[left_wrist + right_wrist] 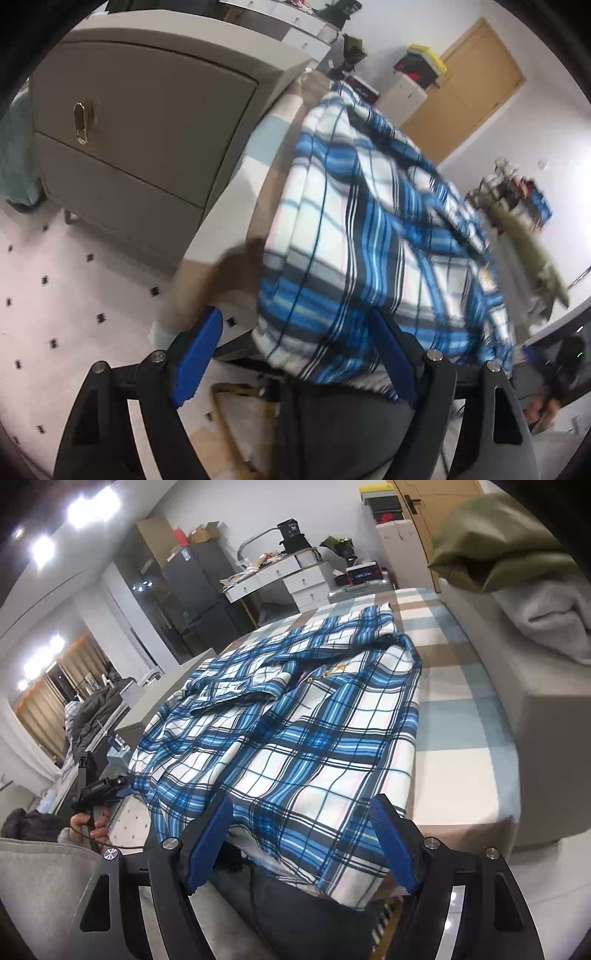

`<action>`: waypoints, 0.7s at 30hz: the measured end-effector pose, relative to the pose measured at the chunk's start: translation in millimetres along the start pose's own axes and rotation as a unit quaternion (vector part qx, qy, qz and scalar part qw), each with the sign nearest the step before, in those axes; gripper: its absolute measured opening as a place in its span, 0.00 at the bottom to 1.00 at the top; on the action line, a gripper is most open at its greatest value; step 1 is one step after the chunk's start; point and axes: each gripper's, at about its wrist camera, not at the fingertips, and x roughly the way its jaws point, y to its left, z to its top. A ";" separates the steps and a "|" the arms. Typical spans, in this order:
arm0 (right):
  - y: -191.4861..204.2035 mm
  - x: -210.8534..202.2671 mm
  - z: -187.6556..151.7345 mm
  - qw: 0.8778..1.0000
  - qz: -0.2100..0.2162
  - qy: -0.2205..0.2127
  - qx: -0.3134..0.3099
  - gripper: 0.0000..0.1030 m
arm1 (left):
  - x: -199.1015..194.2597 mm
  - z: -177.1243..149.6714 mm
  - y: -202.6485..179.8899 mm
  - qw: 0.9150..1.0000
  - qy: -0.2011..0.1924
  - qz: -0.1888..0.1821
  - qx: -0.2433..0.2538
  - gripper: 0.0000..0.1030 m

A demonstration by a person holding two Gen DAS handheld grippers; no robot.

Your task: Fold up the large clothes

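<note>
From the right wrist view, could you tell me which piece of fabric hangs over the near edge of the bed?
The blue plaid shirt; its hem drapes over the bed edge, while the olive bundle sits farther back.

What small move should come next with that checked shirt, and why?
Probably bring the right hand-held gripper down onto the near hem of the shirt and close. Both it and the left hand-held gripper are open and empty, and the shirt lies partly folded on the bed.

A plaid shirt (pixel 291 734) lies spread on the checked bed (pixel 454 716).
</note>
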 end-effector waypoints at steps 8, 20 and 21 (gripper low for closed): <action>1.3 -1.3 -3.6 1.000 0.004 0.006 -0.003 0.75 | -8.9 6.0 -27.8 0.998 -0.019 -0.035 0.052 0.76; -38.7 -7.4 -22.2 0.997 0.029 0.063 0.024 0.75 | -11.0 4.2 -21.2 0.998 -0.042 0.002 0.047 0.29; -41.2 -3.3 -25.3 0.996 0.033 0.071 0.030 0.75 | -12.5 4.2 -19.8 0.998 -0.046 0.003 0.046 0.27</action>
